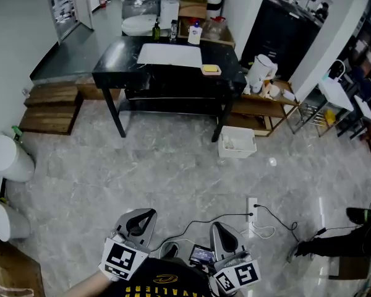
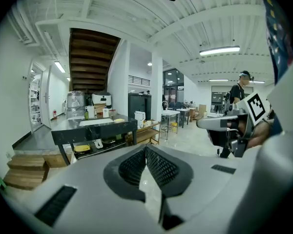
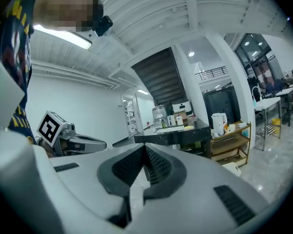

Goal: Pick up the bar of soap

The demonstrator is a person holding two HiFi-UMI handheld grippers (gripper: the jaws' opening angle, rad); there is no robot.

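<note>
The yellow bar of soap (image 1: pixel 211 69) lies on a small dish at the right end of a black table (image 1: pixel 111 67), beside a white sink (image 1: pixel 169 55). It shows small and far in the left gripper view (image 2: pixel 119 120) and the right gripper view (image 3: pixel 188 127). Both grippers are held low near the person's body, far from the table. My left gripper (image 1: pixel 142 215) is shut with nothing in it, pads together (image 2: pixel 145 152). My right gripper (image 1: pixel 217 229) is shut and empty too (image 3: pixel 145 152).
A white bin (image 1: pixel 237 142) stands on the floor by the table's right leg. A wooden shelf with a white kettle (image 1: pixel 260 72) is to its right. Wooden steps (image 1: pixel 49 107) lie at the left. Cables and a power strip (image 1: pixel 255 212) trail near my grippers.
</note>
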